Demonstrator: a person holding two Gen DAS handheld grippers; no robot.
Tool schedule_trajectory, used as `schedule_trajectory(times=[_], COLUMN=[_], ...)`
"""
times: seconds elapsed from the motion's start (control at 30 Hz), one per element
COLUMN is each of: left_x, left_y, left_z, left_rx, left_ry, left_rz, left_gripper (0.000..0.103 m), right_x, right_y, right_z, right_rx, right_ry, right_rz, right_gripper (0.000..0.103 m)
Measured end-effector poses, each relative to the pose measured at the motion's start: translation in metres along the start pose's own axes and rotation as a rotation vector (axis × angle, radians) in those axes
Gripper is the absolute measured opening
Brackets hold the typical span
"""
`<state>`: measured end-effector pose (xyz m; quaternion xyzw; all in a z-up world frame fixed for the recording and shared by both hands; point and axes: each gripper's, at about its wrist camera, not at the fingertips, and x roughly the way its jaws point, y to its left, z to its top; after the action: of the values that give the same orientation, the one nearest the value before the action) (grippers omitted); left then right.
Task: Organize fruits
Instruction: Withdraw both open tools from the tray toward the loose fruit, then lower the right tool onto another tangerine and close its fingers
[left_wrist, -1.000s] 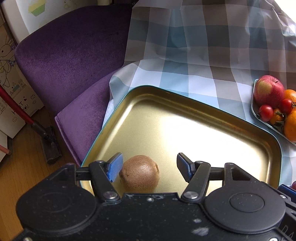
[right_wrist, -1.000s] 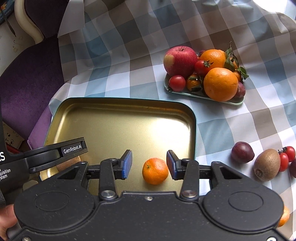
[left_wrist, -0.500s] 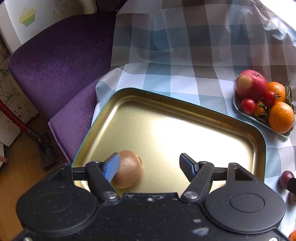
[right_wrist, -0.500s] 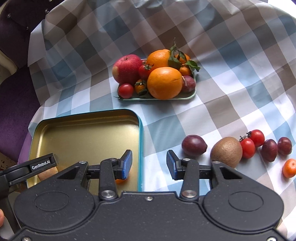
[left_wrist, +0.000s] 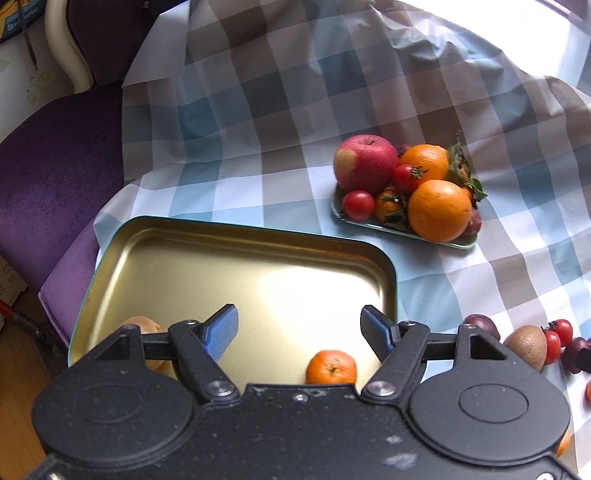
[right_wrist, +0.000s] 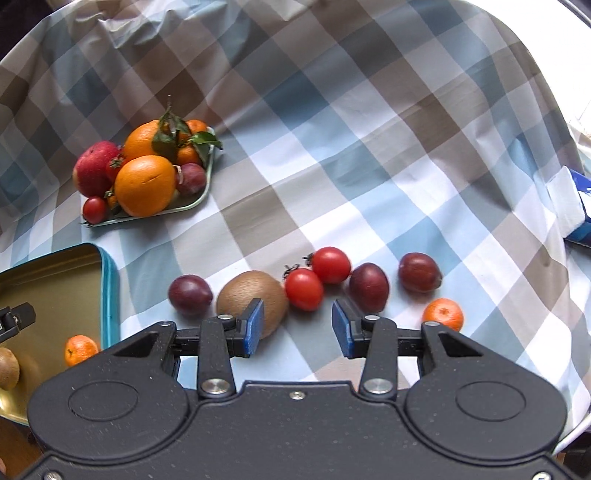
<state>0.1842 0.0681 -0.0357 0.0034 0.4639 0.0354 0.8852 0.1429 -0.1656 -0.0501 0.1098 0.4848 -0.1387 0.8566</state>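
A gold tin tray (left_wrist: 236, 258) holds a kiwi (left_wrist: 146, 325) at its near left and a mandarin (left_wrist: 331, 366) at its near right. My left gripper (left_wrist: 299, 325) hovers over the tray's near side. Its jaws are opening and nothing is between them. In the right wrist view, loose fruit lies in a row on the checked cloth: a plum (right_wrist: 190, 294), a kiwi (right_wrist: 255, 291), two tomatoes (right_wrist: 303, 288), two more plums (right_wrist: 369, 286) and a mandarin (right_wrist: 443, 314). My right gripper (right_wrist: 297, 321) stands open and empty just in front of the loose kiwi and tomatoes.
A small green tray (left_wrist: 458, 244) at the back is piled with an apple, oranges, tomatoes and a plum. A purple chair (left_wrist: 48, 177) stands left of the table. A blue-and-white carton (right_wrist: 574, 206) sits at the right edge.
My left gripper let go of the kiwi, opened wider and slid right across the tin tray. My right gripper left the mandarin in the tray and swung right over the loose fruit.
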Motion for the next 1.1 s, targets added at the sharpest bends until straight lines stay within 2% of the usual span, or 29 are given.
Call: schedule_trajectory(times=[0.2, 0.37, 0.6, 0.87, 1.1], left_x=[0.002, -0.002, 0.003, 0.013, 0.018], left_y=[-0.05, -0.083, -0.113, -0.117, -0.112], left_z=[-0.002, -0.003, -0.005, -0.003, -0.001], left_rx=[0.079, 0.111, 0.133, 0.107, 0.068], left_ry=[0.021, 0.029, 0.077, 0.123, 0.146], left_rz=[-0.067, -0.113, -0.124, -0.171, -0.196], left_gripper=[0.077, 0.081, 0.082, 0.082, 0.082], right_x=[0.003, 0.01, 0.02, 0.026, 0.042], right_y=[-0.055, -0.094, -0.135, -0.138, -0.13], right_z=[0.003, 0.002, -0.004, -0.006, -0.003], right_rx=[0.104, 0.164, 0.269, 0.31, 0.302], right_ry=[0.014, 0.027, 0.052, 0.061, 0.094], right_rz=[-0.025, -0.087, -0.058, 0.072, 0.002], right_gripper=[0.052, 0.052, 0.052, 0.052, 0.052])
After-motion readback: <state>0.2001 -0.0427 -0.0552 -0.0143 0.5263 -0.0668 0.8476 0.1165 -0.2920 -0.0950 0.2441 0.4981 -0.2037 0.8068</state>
